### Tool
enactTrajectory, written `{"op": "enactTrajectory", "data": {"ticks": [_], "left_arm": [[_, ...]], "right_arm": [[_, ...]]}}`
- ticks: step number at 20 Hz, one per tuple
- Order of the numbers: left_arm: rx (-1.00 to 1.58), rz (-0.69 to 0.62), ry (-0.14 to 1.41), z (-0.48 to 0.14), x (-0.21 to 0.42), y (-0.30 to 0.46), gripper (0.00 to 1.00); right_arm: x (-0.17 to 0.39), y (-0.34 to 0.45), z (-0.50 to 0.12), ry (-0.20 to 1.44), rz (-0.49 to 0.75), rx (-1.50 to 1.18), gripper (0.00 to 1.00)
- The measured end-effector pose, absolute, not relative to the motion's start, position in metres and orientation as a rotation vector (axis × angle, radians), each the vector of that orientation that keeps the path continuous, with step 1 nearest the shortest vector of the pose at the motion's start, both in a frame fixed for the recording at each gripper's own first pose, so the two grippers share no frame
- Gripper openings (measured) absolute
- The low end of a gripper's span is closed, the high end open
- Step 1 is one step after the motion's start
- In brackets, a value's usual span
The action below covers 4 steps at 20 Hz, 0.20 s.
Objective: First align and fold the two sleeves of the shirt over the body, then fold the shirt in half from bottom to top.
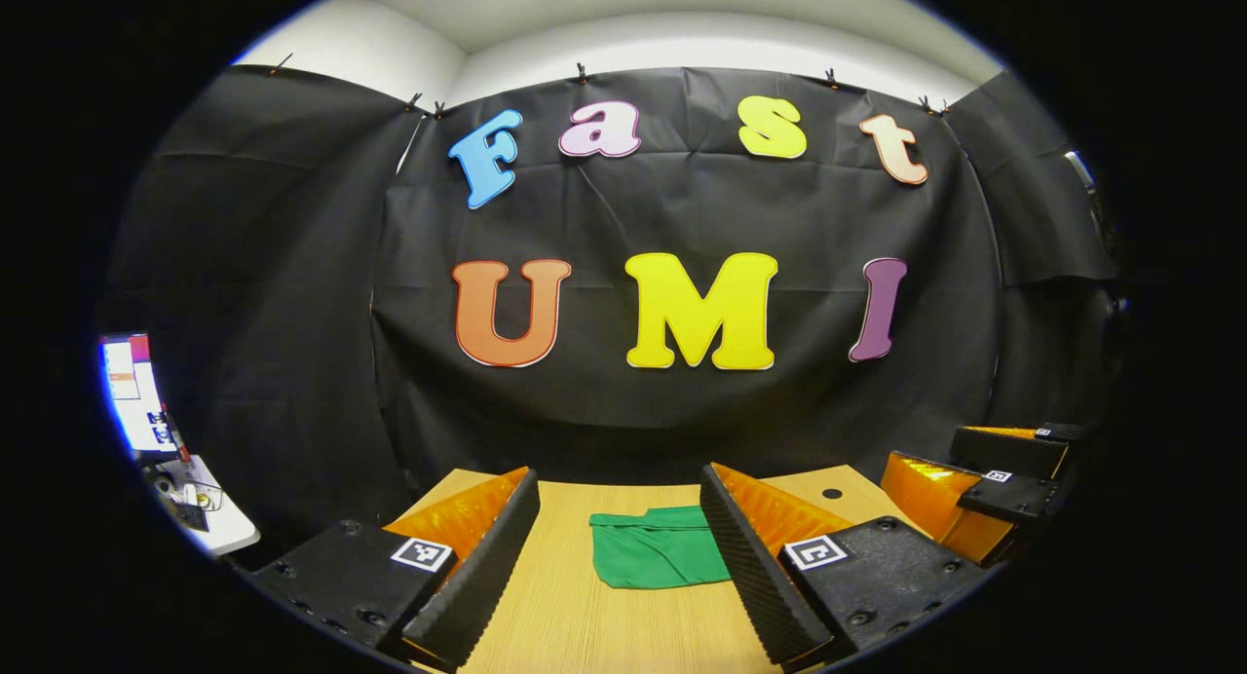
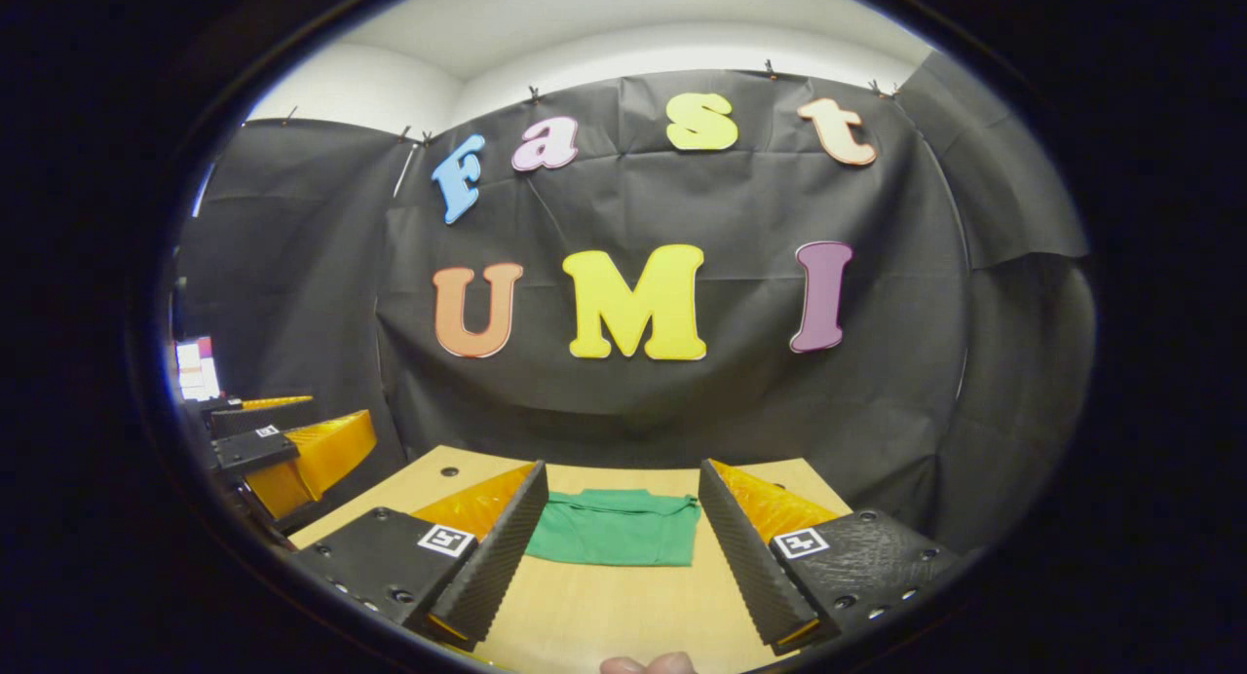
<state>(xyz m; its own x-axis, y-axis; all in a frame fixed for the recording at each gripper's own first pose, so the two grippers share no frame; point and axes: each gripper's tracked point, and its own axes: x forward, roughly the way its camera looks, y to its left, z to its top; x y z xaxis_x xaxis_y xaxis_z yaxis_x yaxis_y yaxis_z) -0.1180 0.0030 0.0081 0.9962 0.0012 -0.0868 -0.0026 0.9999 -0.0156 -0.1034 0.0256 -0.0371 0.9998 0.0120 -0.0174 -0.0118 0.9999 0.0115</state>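
Left gripper view, my left gripper: fingers spread wide, holding nothing, raised above the wooden table.
Left gripper view, shirt: green, folded into a compact shape, lying flat on the table beyond and between my fingers.
Left gripper view, right gripper: at the far right edge; I cannot tell its opening here.
Right gripper view, my right gripper: fingers wide apart, empty.
Right gripper view, shirt: folded, flat, between my fingers, toward the table's far edge.
Right gripper view, left gripper: at the left.

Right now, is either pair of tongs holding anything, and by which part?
Nothing is held. Both the left tongs and the right tongs stand open above the table, clear of the folded green shirt.
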Motion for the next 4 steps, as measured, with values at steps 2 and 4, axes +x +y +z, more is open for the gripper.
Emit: {"op": "enactTrajectory", "data": {"ticks": [2, 4], "left_arm": [[-0.014, 0.001, 0.083, 0.0084, -0.1197, 0.0045, 1.00], [-0.014, 0.002, 0.083, 0.0072, -0.1202, 0.0059, 1.00]], "right_arm": [[-0.1043, 0.0267, -0.0389, 0.021, 0.014, 0.011, 0.95], [-0.1057, 0.0268, -0.0385, 0.020, 0.014, 0.010, 0.95]]}}
